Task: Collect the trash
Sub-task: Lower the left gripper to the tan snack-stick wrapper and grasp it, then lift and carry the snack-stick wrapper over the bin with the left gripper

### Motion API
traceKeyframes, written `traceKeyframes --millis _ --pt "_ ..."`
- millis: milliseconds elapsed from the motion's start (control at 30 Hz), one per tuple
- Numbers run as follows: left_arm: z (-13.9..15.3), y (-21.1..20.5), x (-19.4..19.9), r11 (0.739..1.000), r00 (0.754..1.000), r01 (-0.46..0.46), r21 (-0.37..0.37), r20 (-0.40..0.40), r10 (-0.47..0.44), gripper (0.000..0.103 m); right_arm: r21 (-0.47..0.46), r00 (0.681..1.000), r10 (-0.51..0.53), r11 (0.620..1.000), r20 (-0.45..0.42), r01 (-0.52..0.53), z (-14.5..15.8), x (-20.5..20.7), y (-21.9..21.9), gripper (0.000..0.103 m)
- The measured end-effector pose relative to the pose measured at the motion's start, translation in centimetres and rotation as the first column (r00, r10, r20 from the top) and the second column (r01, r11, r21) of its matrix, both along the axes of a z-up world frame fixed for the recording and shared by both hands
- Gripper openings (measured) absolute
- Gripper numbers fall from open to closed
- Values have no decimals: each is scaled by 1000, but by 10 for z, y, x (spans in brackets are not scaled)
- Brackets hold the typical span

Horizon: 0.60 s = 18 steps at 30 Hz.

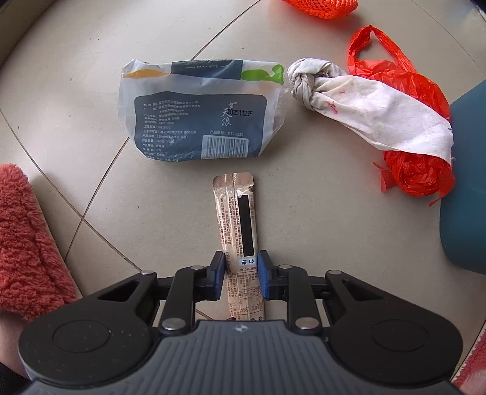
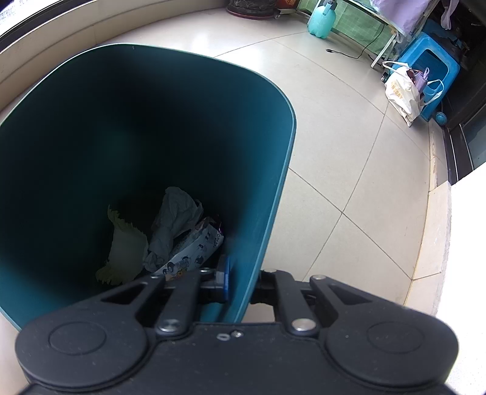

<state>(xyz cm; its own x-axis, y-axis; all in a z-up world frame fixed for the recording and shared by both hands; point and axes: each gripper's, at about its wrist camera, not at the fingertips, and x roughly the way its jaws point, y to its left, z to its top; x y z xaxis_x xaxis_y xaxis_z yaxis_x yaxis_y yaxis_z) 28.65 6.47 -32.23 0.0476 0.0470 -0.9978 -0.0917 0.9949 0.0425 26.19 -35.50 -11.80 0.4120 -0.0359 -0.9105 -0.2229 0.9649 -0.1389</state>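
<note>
A long thin snack wrapper [image 1: 240, 224] lies on the tiled floor. My left gripper [image 1: 241, 267] has its blue pads on both sides of the wrapper's near end, closed against it. Beyond lie a tissue pack wrapper [image 1: 200, 112], a knotted dirty white cloth [image 1: 358, 103] and a crumpled red plastic bag [image 1: 410, 127]. My right gripper [image 2: 241, 279] is shut on the wall of the teal trash bin [image 2: 152, 127], one pad inside, one outside. Crumpled paper and packaging [image 2: 170, 237] lie at the bin's bottom.
An orange mesh net [image 1: 322, 7] lies at the far edge. The bin's side [image 1: 464, 182] shows at right, red fluffy fabric [image 1: 27, 243] at left. In the right wrist view, a white bag [image 2: 404, 91], blue stool [image 2: 431, 70] and green bottle [image 2: 322, 21] stand far off.
</note>
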Motion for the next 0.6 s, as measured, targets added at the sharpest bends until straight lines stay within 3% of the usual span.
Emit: traceKeyframes --millis 267,600 --pt "19 -2 0 1000 1000 -6 26 6 6 21 -2 1000 3 1000 7 -3 0 -1 1 9" --pt "73 -13 -3 1000 998 -10 23 54 9 20 -6 1000 7 1000 10 -7 0 -3 2 9"
